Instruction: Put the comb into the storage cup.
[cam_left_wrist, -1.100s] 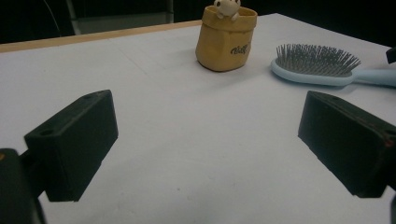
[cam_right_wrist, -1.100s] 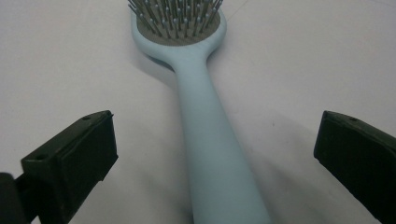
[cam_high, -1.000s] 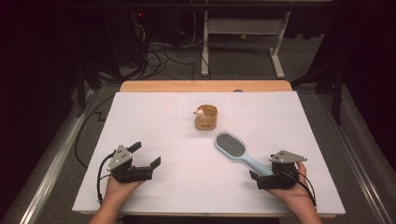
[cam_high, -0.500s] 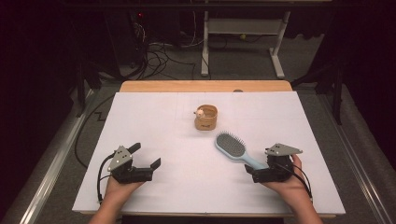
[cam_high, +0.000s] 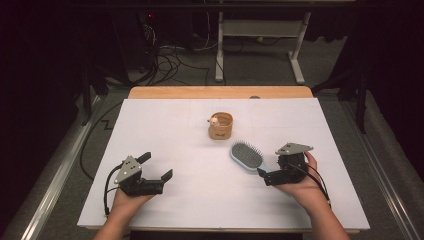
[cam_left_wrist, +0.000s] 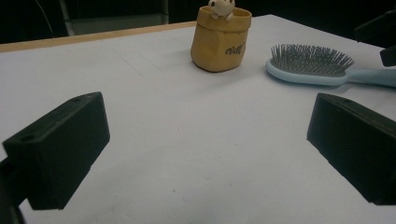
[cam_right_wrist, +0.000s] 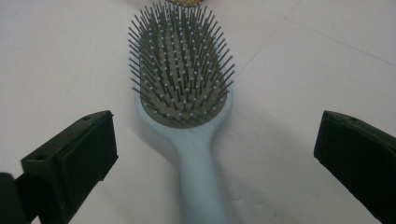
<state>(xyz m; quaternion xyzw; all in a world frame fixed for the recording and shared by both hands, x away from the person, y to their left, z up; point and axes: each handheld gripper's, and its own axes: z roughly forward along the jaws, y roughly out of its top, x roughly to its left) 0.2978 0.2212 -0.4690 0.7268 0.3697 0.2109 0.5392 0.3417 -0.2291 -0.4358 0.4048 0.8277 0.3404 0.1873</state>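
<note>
With the right tongs (cam_right_wrist: 215, 154) released and straddling the handle of the hairbrush (cam_right_wrist: 184, 98), which lies bristles-up on the desk (cam_high: 165, 130) near the small pouch (cam_high: 220, 126), the grasp is judged pending, while the left tongs (cam_high: 156, 166) rest released, well apart.

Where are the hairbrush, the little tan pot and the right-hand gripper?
hairbrush (cam_right_wrist: 180, 74): right gripper view, on the bristle pad.
tan pot (cam_left_wrist: 218, 44): left gripper view, on its front wall.
right gripper (cam_high: 264, 176): high view, between its open jaws over the handle.
</note>
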